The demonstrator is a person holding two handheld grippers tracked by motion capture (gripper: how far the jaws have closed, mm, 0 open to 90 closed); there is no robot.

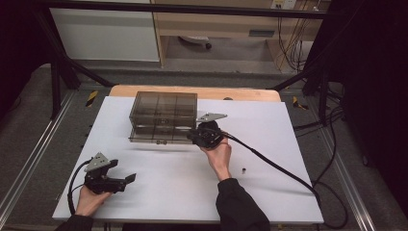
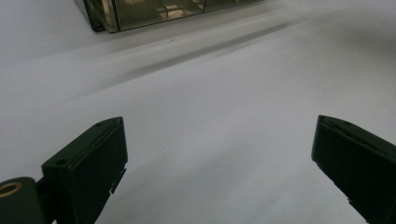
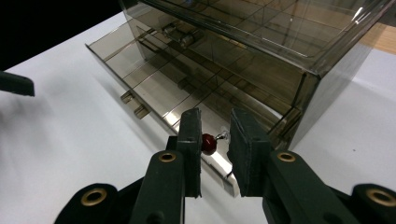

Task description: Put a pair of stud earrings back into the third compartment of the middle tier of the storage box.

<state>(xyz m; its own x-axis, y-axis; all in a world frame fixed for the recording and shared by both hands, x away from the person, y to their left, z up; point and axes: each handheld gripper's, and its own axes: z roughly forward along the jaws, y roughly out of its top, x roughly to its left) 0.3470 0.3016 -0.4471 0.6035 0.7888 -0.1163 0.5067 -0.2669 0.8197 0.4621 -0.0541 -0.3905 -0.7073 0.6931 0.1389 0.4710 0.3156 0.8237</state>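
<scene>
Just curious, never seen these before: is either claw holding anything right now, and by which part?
The right claw pinches a small dark red bead by its round body, over the open drawer. The left claw is open, holding nothing.

A white table top (image 1: 159, 192) rests on a wooden board (image 1: 240, 93) inside a black metal frame (image 1: 57, 72). Beyond stand a white cabinet (image 1: 106, 33) and a wooden shelf (image 1: 216, 24); cables (image 1: 291, 43) hang over the grey floor (image 1: 231, 65).
</scene>
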